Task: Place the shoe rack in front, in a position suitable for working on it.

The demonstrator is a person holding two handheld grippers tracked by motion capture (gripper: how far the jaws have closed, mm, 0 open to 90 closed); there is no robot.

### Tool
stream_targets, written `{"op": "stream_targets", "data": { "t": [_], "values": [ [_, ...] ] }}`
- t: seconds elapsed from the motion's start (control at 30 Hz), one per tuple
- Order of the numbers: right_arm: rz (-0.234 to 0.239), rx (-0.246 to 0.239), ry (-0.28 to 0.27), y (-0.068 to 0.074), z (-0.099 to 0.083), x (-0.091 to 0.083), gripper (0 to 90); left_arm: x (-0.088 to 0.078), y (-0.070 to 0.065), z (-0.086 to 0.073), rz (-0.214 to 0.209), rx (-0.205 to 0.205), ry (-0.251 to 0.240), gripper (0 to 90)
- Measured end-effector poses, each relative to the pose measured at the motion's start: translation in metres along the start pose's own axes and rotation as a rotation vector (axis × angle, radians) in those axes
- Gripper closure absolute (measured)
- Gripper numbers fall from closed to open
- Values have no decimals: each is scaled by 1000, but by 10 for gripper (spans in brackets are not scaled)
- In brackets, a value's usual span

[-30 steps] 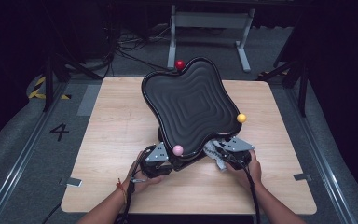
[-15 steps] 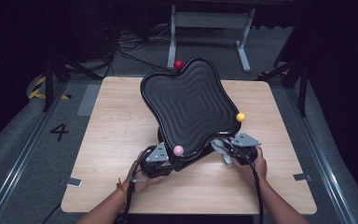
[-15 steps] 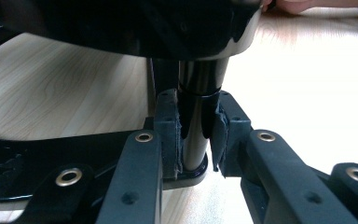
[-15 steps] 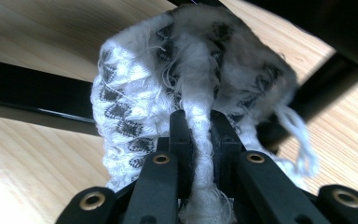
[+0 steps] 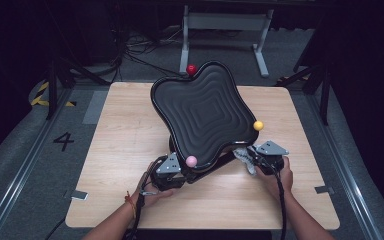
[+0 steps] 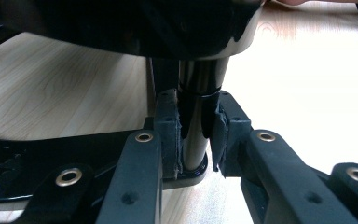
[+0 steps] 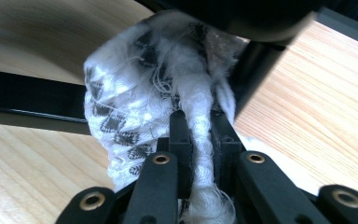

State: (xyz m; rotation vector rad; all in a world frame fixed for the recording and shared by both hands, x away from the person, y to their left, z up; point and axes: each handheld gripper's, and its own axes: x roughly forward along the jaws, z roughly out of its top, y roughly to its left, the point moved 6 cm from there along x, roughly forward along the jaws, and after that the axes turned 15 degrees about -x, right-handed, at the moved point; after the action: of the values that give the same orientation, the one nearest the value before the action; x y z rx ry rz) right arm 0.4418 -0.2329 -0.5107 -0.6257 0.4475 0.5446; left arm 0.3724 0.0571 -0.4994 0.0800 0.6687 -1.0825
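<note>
- Right gripper (image 5: 252, 159) of mine is clamped tight on a bunched white cloth (image 7: 158, 107), and its jaws stand closed with the fabric pinched between the pads (image 7: 179, 140).
- From that gripper the work lies up and ahead: the cloth presses against the underside and near right edge of the black tray (image 5: 205, 117), just below the yellow ball (image 5: 258, 125). As I judge it, the coming wipe turns on this, since the rag must travel along that rim, not across the table (image 5: 130, 130).
- Left gripper (image 6: 196, 144) of mine is closed on the glossy black post (image 6: 193, 135) that carries the tray, the pads touching it on both sides near its foot. The post's long axis runs upright between the jaws.
- My left hand (image 5: 152, 192) steadies the stand near the pink ball (image 5: 191, 161); my right hand (image 5: 275, 175) is the nearer one to the edge being cleaned.
- The tray is a wavy four-lobed dish, tilted with its far side raised and its face towards me. Its surface is matte black with concentric ridges stepping in towards the middle.
- A red ball (image 5: 191, 69) sits at the far lobe; with the pink and yellow ones, each is small, smooth and round, at the rim.
- The cloth is soft and fuzzy, white with a dark woven pattern, and frayed threads show at the folds.
- Pale wood with fine grain makes the table, smooth and bare around the stand's flat black base (image 6: 37, 158).
</note>
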Motion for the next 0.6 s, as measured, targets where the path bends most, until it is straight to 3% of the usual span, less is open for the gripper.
{"op": "stream_targets", "data": {
  "t": [0.17,0.4,0.6],
  "values": [
    [3,3,1,-1,-1,1,821,0,0,0,-7,-5,-2,745],
    [53,-11,1,7,1,7,820,1,-1,0,-11,-3,0,745],
    [95,-68,-10,21,10,11,820,2,-3,0,-21,-3,2,744]
  ]
}}
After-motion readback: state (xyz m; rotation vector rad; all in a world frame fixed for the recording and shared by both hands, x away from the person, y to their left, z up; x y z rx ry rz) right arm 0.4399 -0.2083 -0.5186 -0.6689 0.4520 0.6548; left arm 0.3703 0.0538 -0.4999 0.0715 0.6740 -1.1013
